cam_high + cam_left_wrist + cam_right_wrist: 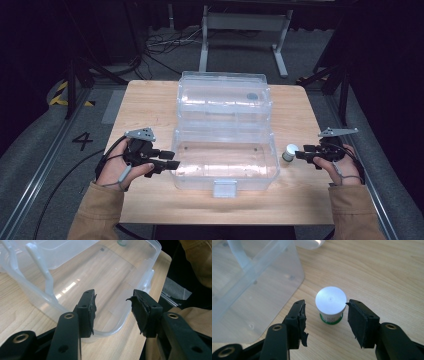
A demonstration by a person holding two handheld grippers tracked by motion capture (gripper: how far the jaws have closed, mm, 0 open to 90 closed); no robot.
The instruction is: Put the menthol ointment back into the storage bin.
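right gripper point(325, 312): jaws open around small white bottle point(330, 303), not gripping | left gripper point(112, 312): jaws open, empty, at clear box point(100, 277) rim | worktop point(150, 100)

An open box point(225, 160) sits mid-table point(150, 100), its lid point(224, 97) laid back behind it and a latch point(224, 188) on its near edge. A small canister point(289, 152) stands upright on the table just right of the box. The left gripper point(172, 164) lies at the box's left wall; the right gripper point(298, 155) is just right of the canister, jaws either side of it
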